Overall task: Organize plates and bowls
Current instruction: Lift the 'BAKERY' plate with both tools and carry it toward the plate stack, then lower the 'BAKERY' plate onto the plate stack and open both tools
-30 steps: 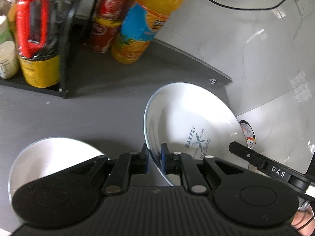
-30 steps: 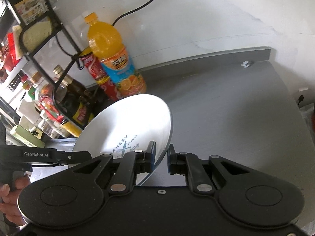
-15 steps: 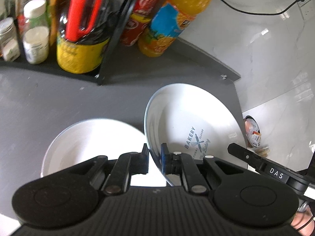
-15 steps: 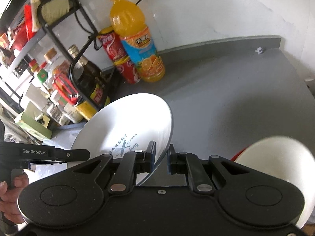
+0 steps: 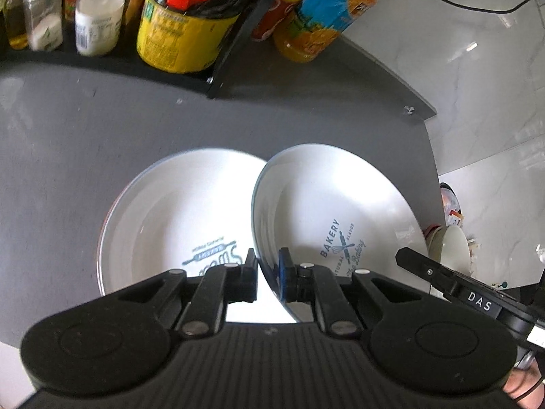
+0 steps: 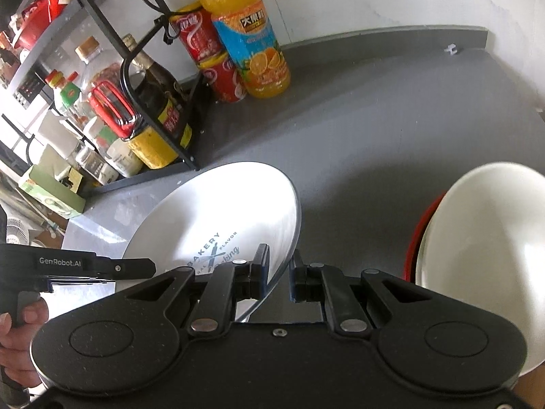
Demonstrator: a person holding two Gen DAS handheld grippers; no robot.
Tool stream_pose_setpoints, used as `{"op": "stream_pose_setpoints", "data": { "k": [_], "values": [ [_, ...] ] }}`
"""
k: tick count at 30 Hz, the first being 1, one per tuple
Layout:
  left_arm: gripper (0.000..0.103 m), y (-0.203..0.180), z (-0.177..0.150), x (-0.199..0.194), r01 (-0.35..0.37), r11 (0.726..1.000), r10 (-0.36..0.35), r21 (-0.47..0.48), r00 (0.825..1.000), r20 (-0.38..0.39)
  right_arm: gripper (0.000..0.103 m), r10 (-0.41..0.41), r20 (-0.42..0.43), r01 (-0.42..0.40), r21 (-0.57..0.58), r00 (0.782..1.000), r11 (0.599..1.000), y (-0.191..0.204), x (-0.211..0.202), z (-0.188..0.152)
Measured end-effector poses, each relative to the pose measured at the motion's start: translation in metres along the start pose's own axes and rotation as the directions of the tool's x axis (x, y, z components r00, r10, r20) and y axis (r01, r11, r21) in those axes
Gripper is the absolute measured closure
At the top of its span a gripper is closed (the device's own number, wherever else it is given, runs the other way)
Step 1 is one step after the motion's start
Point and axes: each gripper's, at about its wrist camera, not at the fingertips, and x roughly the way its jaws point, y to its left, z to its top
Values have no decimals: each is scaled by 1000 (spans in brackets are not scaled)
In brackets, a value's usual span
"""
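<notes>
Grippers, L (image 5: pixel 267 277) & R (image 6: pixel 278 274), both clamp rim of tilted white "BAKERY" plate (image 5: pixel 327 211), held just above grey countertop (image 5: pixel 68 156), beside second white printed plate (image 5: pixel 177 218) lying flat.

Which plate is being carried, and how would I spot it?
On the grey counter, before the black bottle rack, are two white plates. It is the tilted plate printed "BAKERY", pinched at both edges by grippers, unlike the flat plate beside it.

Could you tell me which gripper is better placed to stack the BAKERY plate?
Probably left: the left gripper clamps the BAKERY plate right by the second plate lying on the counter.
</notes>
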Motion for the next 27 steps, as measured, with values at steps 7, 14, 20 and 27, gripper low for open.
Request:
{"op": "stream_pose_setpoints", "data": {
  "k": [7,14,20,27],
  "values": [
    [93,13,-8,3,0,1000,0,-7,1000,-24,92,-26,3,26,-8,1000,1000,9,2,-14],
    [91,29,-20,9,-17,1000,15,-26,998,-60,92,-57,5,58,-32,998,998,23,6,-32],
    [89,35,-24,14,-32,999,30,-26,997,-74,92,-95,23,96,-57,995,994,35,10,-41],
    [86,43,-25,24,-69,997,66,-24,993,-98,92,-112,27,113,-70,993,991,43,15,-46]
  ]
}}
